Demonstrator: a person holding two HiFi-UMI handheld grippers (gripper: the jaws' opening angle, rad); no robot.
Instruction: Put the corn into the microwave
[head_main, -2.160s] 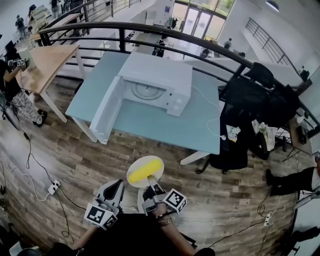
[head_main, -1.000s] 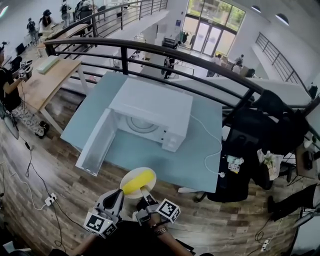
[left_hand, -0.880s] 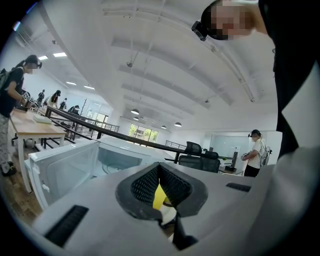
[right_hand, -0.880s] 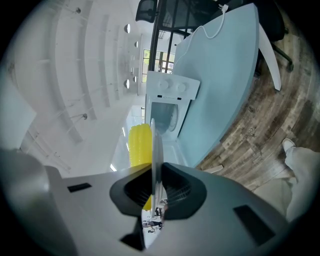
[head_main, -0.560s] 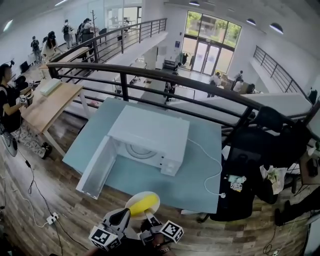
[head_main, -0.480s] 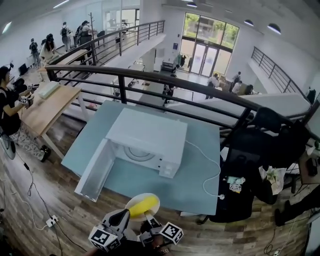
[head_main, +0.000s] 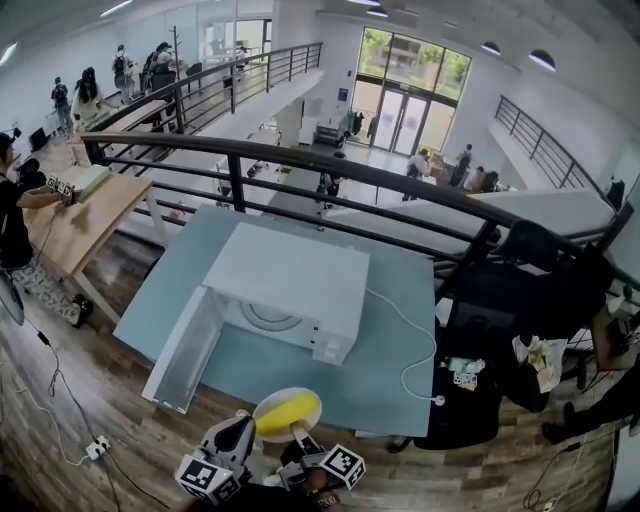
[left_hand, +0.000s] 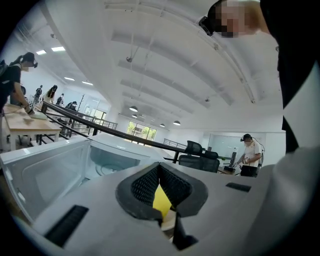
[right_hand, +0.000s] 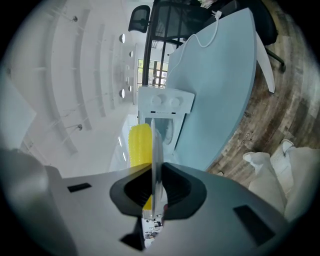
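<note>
A yellow corn cob (head_main: 290, 412) lies on a white plate (head_main: 285, 393), which hangs at the front edge of the light blue table (head_main: 390, 365). My right gripper (head_main: 298, 436) is shut on the plate's near rim; the right gripper view shows the plate (right_hand: 154, 150) edge-on between the pads, with the corn (right_hand: 139, 145) on its left. The white microwave (head_main: 290, 280) stands on the table with its door (head_main: 185, 350) swung open to the left. My left gripper (head_main: 240, 432) hovers just left of the plate, shut on nothing. Its own view looks into the open microwave (left_hand: 110, 162).
A white cable (head_main: 410, 340) trails over the table to the right of the microwave. A black railing (head_main: 330, 170) runs behind the table. Black chairs (head_main: 500, 300) stand to the right, and a wooden table (head_main: 70, 210) with people to the left. The floor is wood.
Both grippers and the plate with the corn have come closer to the table; the plate now reaches its front edge. The grip on the plate is unchanged.
</note>
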